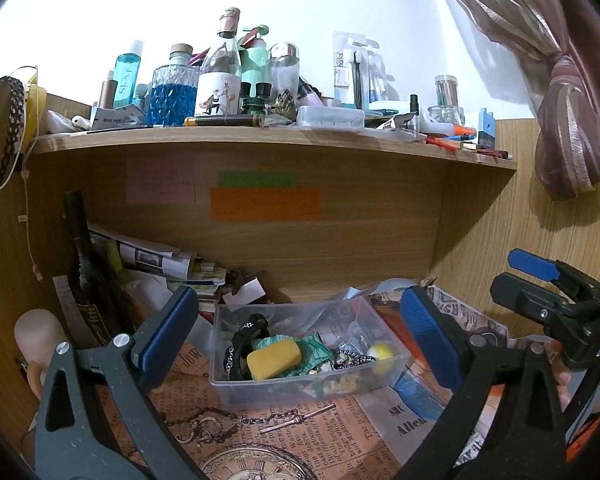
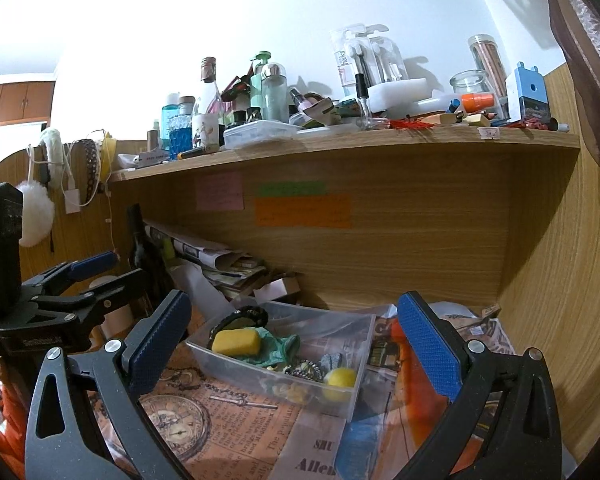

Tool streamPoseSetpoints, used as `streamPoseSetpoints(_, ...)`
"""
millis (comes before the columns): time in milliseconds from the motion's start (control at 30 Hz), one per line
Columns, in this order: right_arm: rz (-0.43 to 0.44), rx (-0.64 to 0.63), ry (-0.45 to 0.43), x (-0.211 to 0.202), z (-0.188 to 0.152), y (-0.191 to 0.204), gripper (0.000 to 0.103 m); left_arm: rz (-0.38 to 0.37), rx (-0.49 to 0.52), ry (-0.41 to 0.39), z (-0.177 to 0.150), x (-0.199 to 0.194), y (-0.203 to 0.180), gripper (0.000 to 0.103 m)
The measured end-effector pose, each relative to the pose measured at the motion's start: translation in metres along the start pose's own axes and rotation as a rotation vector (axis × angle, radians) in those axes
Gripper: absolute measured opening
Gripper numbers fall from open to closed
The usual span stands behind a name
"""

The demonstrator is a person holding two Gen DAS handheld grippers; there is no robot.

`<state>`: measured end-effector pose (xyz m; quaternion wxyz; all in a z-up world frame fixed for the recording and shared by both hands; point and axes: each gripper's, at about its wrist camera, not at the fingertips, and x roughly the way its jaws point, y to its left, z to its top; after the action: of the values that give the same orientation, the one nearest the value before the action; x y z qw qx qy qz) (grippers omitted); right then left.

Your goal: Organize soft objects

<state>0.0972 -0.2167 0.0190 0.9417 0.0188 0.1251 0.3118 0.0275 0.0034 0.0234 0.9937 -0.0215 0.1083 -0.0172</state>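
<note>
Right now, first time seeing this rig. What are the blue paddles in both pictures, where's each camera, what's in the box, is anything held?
No robot here: a person holds one handheld two-finger gripper in each hand, with a fisheye camera on each looking forward along the fingers.

The left wrist view shows the left gripper with its blue-padded jaws wide apart; the other tool at the right edge is the right gripper. The right wrist view shows the right gripper, jaws also wide apart, with the left gripper at the left edge. Neither holds anything.

Both look into a wooden desk nook under a cluttered shelf. On newspaper-print paper sits a clear plastic bin. In it: a yellow sponge, green cloth, a black cord, a yellow ball and small bits I can't identify.
</note>
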Motion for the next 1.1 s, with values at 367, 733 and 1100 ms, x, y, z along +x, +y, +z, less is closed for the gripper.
streamPoseSetpoints(367, 0.002, -0.003, 0.001, 0.0014, -0.0003, 0.0020, 0.103, -0.001, 0.001, -0.002, -0.0001, 0.0002, 0.0010, 0.103)
streamPoseSetpoints(733, 0.002, -0.006, 0.001, 0.0022, -0.0005, 0.0020, 0.103, -0.006, 0.001, 0.000, 0.0002, 0.0003, 0.0027, 0.103)
streamPoseSetpoints(1100, 0.002, -0.006, 0.003, 0.0024, -0.0005, 0.0024, 0.103, 0.006, 0.004, -0.004, -0.0004, -0.0002, 0.0013, 0.103)
